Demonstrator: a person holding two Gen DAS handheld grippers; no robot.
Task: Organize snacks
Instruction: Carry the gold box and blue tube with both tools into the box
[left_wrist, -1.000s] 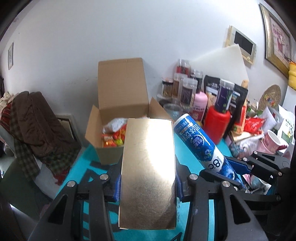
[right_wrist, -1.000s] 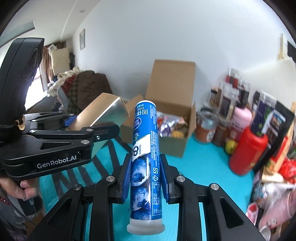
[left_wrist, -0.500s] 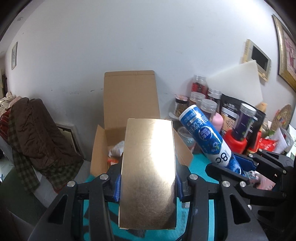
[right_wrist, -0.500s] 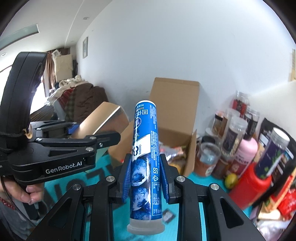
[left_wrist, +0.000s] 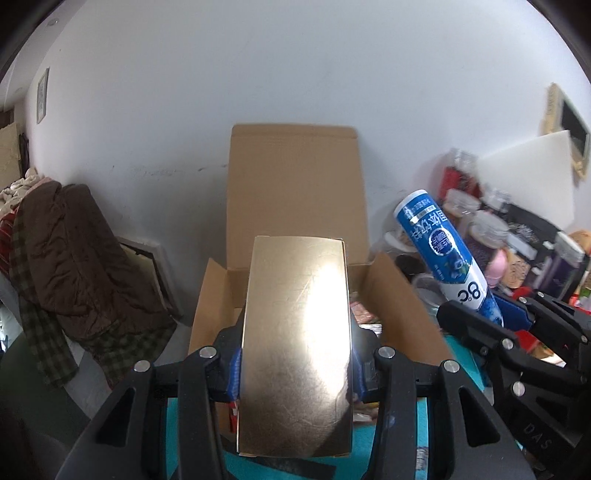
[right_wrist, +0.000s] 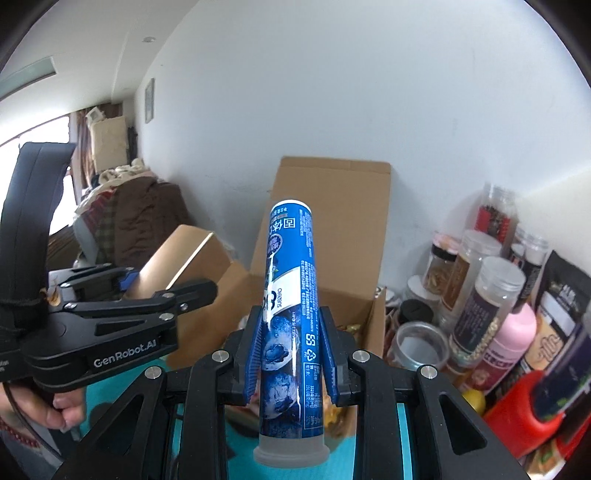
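My left gripper (left_wrist: 295, 365) is shut on a shiny gold box (left_wrist: 297, 332), held lengthwise over the front of an open cardboard box (left_wrist: 295, 199) with snacks inside. My right gripper (right_wrist: 291, 354) is shut on a blue tube (right_wrist: 290, 306) with a clear cap, pointing up and forward. In the left wrist view the blue tube (left_wrist: 443, 254) and right gripper (left_wrist: 491, 310) hang just right of the cardboard box. From the right wrist the gold box (right_wrist: 177, 258) and left gripper (right_wrist: 147, 288) show on the left, before the cardboard box (right_wrist: 336, 206).
Jars, bottles and snack bags (right_wrist: 491, 295) crowd the table right of the carton, with a red bottle (right_wrist: 517, 410) nearest. A brown coat (left_wrist: 74, 251) lies on furniture at the left. The teal tabletop (left_wrist: 421, 406) shows below the grippers. A hand (right_wrist: 55, 406) holds the left gripper.
Both grippers have moved forward toward the cardboard box, which now looms larger and closer. The gold box now covers the carton's opening. Both grips are unchanged.
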